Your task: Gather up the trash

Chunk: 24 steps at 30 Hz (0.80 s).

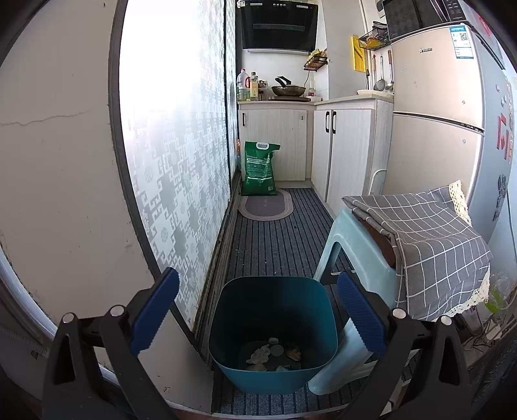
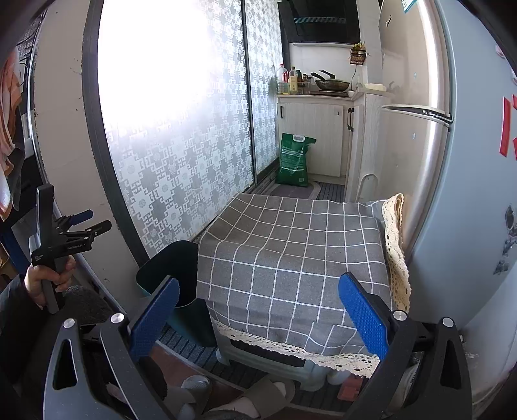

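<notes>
Trash [image 1: 273, 353] scraps inside teal bin [image 1: 274, 381] beside stool [image 1: 362, 258]

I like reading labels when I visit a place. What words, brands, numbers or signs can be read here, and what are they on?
No text reads clearly.
Green bag: white print, too small to read.
Fridge: small brand badge and a blue and white sticker with a code square, both blurred.
Fridge side: red paper shapes, cut off, unreadable.
Range hood: top markings, too small.
Left tool: tiny white lettering, unreadable.
</notes>
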Motion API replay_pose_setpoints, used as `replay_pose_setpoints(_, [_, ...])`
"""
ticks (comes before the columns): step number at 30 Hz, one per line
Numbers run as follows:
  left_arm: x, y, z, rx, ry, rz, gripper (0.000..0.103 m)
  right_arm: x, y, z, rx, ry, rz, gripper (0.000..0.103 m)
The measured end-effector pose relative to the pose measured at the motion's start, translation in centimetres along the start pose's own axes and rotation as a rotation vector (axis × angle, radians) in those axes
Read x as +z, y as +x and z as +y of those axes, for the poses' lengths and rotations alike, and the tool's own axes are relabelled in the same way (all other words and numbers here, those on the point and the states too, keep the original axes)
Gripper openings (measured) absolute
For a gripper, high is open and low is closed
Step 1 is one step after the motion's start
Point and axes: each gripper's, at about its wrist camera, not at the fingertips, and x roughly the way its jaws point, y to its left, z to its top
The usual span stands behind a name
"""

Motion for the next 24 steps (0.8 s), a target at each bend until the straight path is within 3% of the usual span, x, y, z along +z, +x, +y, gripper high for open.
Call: replay_pose_setpoints(24, [0.07,-0.19,0.46,-0.008,-0.023,-0.005,0.1,0.13,0.46,0.25,0.005,-0.013,0.03,0.1])
